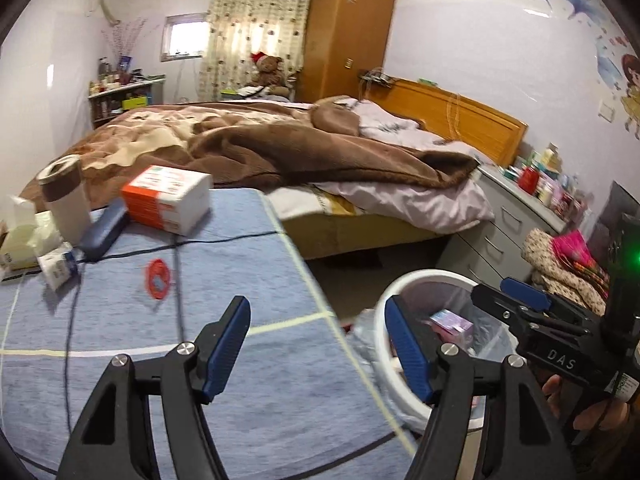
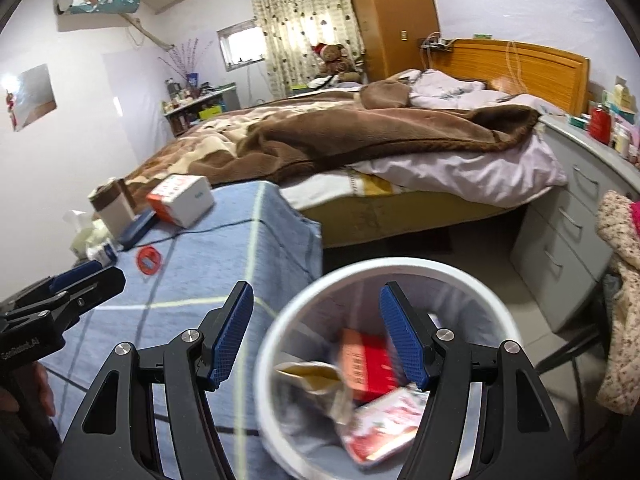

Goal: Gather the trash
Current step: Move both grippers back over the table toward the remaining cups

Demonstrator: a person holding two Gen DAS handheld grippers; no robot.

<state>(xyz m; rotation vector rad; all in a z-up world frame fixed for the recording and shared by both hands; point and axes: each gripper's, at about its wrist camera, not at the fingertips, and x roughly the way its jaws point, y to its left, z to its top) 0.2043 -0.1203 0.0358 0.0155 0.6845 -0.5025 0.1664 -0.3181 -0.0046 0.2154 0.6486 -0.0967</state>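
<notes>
Both grippers stand about half open with nothing between their pads. The right gripper (image 2: 316, 332) hovers over the white trash bin (image 2: 280, 320), which holds a red box (image 2: 362, 364) and wrappers. From the left gripper (image 1: 318, 344), a red ring (image 1: 158, 276) lies at eleven o'clock on the blue-clothed table (image 1: 248, 264), the bin at three.

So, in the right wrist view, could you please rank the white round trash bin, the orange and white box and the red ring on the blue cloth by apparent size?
1. White round trash bin, nearest, so partly flattered.
2. Orange and white box.
3. Red ring.
</notes>
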